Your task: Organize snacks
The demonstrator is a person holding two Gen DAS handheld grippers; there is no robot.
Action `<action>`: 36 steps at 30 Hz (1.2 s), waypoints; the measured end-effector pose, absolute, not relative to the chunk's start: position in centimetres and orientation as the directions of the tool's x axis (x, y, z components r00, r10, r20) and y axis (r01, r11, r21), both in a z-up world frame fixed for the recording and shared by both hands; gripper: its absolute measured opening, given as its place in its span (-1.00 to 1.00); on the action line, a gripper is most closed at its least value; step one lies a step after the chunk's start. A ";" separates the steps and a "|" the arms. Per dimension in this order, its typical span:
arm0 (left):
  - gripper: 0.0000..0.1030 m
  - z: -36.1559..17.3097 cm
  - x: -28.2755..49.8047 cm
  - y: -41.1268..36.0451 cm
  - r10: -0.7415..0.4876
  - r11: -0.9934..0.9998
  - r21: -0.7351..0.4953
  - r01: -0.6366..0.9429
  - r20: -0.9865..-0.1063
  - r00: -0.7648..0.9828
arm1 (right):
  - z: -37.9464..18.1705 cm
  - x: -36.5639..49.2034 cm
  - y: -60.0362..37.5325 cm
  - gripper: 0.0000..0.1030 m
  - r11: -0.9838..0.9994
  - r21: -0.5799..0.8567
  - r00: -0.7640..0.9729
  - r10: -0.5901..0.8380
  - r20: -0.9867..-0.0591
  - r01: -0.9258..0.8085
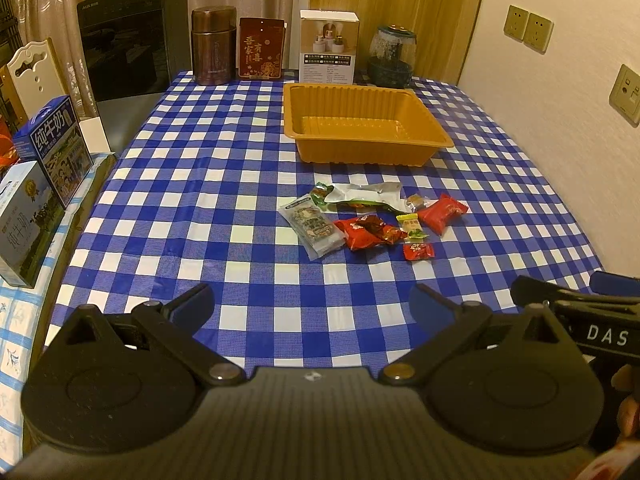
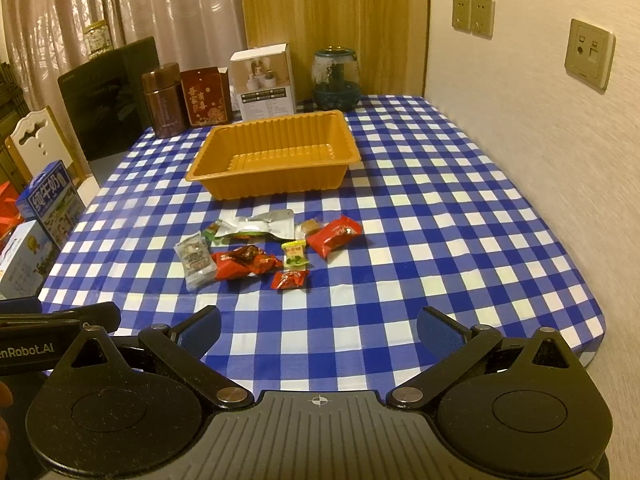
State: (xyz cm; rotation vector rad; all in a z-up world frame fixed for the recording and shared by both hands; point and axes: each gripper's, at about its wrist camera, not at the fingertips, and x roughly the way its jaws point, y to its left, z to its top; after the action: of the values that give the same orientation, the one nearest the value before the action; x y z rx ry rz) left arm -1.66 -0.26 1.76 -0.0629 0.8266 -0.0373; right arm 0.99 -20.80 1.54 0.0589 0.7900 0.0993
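Looking along the left gripper (image 1: 312,304), its jaws stand spread wide with nothing between them, hovering over the near edge of the checked tablecloth (image 1: 200,208). A loose cluster of wrapped snacks (image 1: 372,216) lies around the middle of the table, well apart from the fingers: a clear packet with a dark bar (image 1: 316,227), a crinkled red wrapper (image 1: 368,233), a small red candy (image 1: 418,251), a yellow-green sachet (image 1: 409,226), a plump red packet (image 1: 442,212) and a flattened silver pouch (image 1: 368,196). Beyond them, nearer the far edge, sits an empty orange plastic tray (image 1: 436,130).

From the right wrist, the right gripper (image 2: 319,332) is likewise spread and empty, above the near edge. The snack cluster (image 2: 268,248) lies ahead, just in front of the tray (image 2: 200,174). These packets are probably light, soft and slippery; a pinch across the middle or on a crimped end seam of the small red candy (image 2: 290,279) should hold best.
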 end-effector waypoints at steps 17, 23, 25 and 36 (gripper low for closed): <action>1.00 1.9 -1.7 -0.5 -0.059 0.997 -0.074 0.007 -0.733 0.678 | 1.5 1.0 -21.0 1.00 0.994 0.092 0.699 0.111 -0.706 -0.065; 1.00 1.8 -1.7 -0.5 -0.060 0.997 -0.074 0.008 -0.733 0.677 | 1.5 1.0 -21.1 1.00 0.994 0.093 0.700 0.111 -0.706 -0.064; 1.00 1.9 -1.7 -0.5 -0.059 0.997 -0.073 0.008 -0.733 0.678 | 1.4 1.0 -21.2 1.00 0.994 0.094 0.701 0.109 -0.705 -0.061; 1.00 1.9 -1.7 -0.6 -0.061 0.997 -0.075 0.008 -0.733 0.678 | 1.5 1.1 -21.1 1.00 0.994 0.093 0.702 0.107 -0.704 -0.058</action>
State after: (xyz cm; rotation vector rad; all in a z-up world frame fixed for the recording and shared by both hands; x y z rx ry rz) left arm -1.69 -0.57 1.91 -0.0680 0.8252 -0.0383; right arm 1.09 -21.13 1.46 0.0657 0.7876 0.0916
